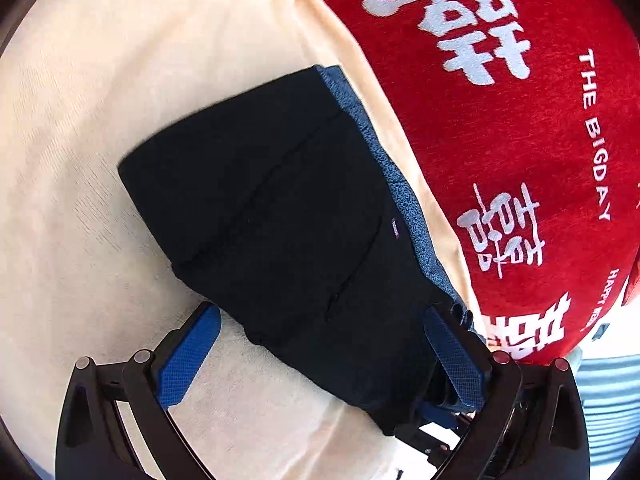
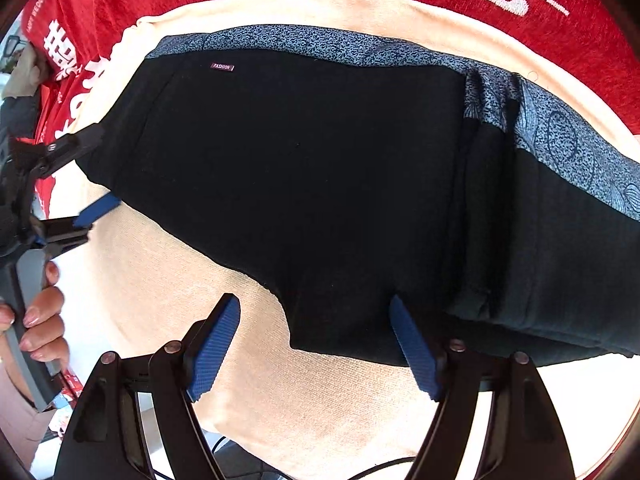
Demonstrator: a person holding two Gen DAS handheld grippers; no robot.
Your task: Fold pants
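Pants (image 2: 304, 184): black, folded into a compact block with a blue patterned lining showing along its far edge; they lie on a cream cloth (image 2: 168, 280).
Label: a small tag (image 2: 222, 67) reading FASHION sits near the upper edge of the black fabric in the right wrist view.
Cloth underneath: the cream cloth lies over a red cloth (image 1: 500, 132) printed with white characters and the words THE BIGDAY.
Left claw (image 1: 320, 354): spread wide, blue pads well apart; the near corner of the pants lies between them. The right-hand pad (image 1: 452, 354) sits against the fabric's edge; the left-hand pad (image 1: 188, 356) is clear of it, over the cream cloth.
Right claw (image 2: 316, 344): spread wide, nothing pinched. One pad (image 2: 414, 350) lies against the lower edge of the black fabric; the other pad (image 2: 214, 346) stands apart over the cream cloth.
Person: a hand (image 2: 40, 320) grips the handle of the left claw, at the left edge of the right wrist view.
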